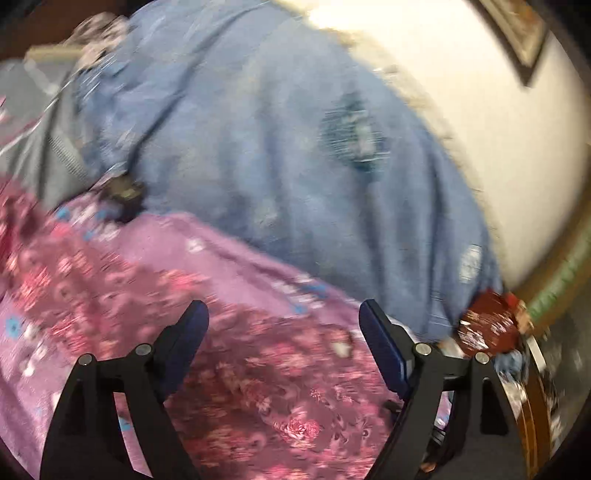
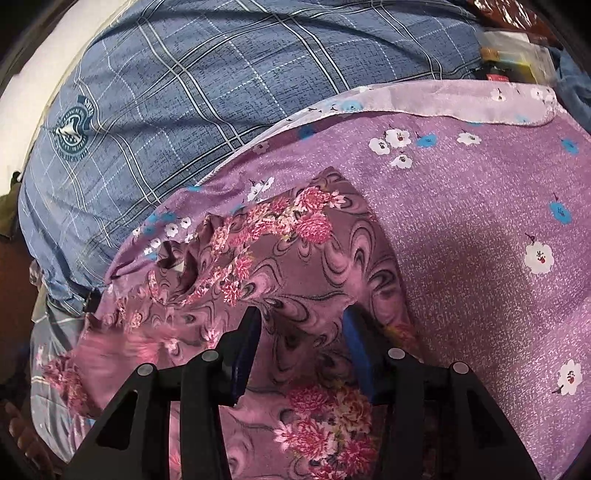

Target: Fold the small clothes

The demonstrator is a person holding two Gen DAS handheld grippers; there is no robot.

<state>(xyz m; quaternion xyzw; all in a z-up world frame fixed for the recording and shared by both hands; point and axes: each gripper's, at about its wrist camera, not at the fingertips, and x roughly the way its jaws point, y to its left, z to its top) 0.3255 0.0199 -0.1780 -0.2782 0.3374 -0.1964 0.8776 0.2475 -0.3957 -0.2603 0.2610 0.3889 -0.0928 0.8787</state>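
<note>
**Both tongs spread over the patterned garment**

Nearest in the right wrist view: right tongs [image 2: 301, 314] spread apart, blue-padded fingers [image 2: 245, 354] either side of a ridge of the mauve swirl-and-pink-flower garment [image 2: 295, 258], cloth lying between the pads but not pinched. Garment bunched and rumpled toward the left, with a gathered opening [image 2: 177, 258] near its far-left end. Underneath and to the right, a lilac sheet with white and blue blossoms [image 2: 480, 221], its paler hemmed edge [image 2: 406, 107] turned up along the far side. Beyond that, a blue plaid pillow [image 2: 184, 103] bearing a round teal emblem [image 2: 70, 129]. At the far top right, a small heap of boxes or packets [image 2: 513, 55], too small to identify.

Nearest in the left wrist view, heavily blurred: left tongs [image 1: 284, 317] wide apart, clamped on nothing, hanging above the same flowered garment [image 1: 277, 387]. Lilac sheet [image 1: 192, 251] just past it. Farther off, the blue pillow [image 1: 277, 140], with a grey cloth [image 1: 37, 147] at left and a red-brown patterned item [image 1: 487, 325] at the right edge. Farthest: pale wall [image 1: 480, 92] with a framed picture corner [image 1: 517, 33].
</note>
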